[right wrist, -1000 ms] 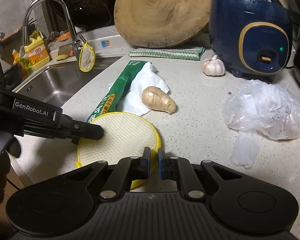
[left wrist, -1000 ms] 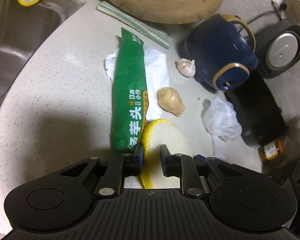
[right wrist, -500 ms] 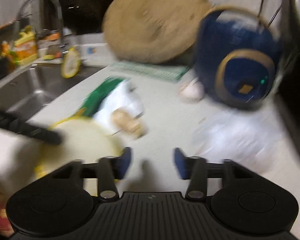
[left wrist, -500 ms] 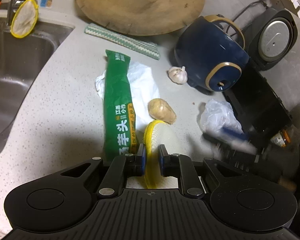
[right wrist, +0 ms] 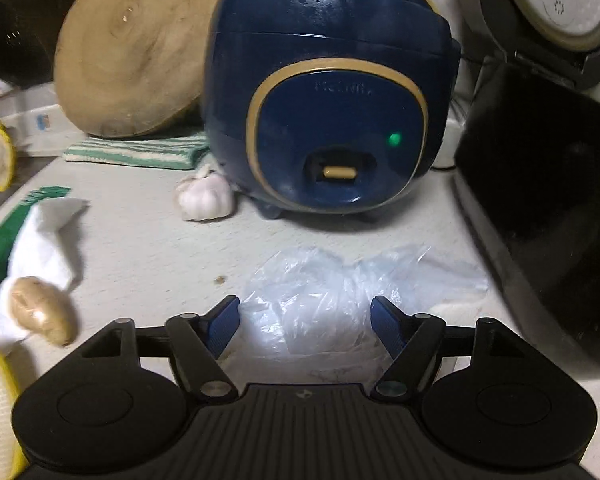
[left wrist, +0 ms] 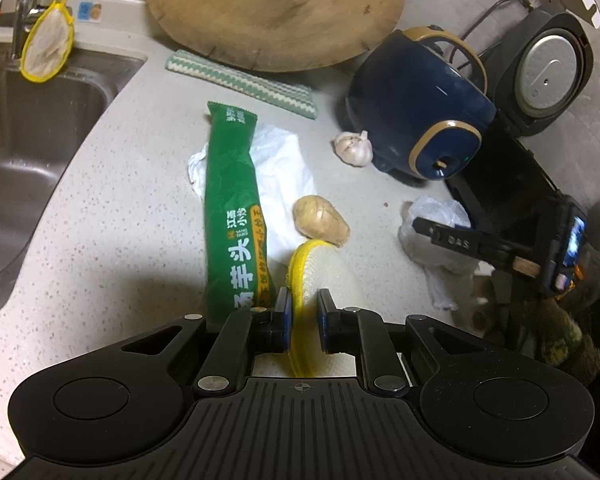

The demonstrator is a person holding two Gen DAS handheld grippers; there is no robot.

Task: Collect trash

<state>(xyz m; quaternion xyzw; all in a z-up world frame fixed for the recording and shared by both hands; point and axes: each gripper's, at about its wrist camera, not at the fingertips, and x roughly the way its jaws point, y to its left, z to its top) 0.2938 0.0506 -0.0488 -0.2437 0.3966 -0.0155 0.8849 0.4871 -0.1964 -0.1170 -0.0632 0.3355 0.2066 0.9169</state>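
My left fingers [left wrist: 303, 314] pinch the yellow rim of the mesh strainer [left wrist: 324, 276], tilted on edge above the counter [left wrist: 112, 264], beside the green wrapper [left wrist: 232, 216]. My right fingers [right wrist: 305, 326] are spread and closing, with the crumpled clear plastic bag [right wrist: 340, 288] between them, the pads not pressing it. Beyond sit a garlic bulb [right wrist: 205, 197] and the blue rice cooker [right wrist: 332, 96].

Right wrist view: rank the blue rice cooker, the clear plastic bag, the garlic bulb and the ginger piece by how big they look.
1. blue rice cooker
2. clear plastic bag
3. garlic bulb and ginger piece: these look about alike, and the ginger lies nearer the camera, so no ranking.
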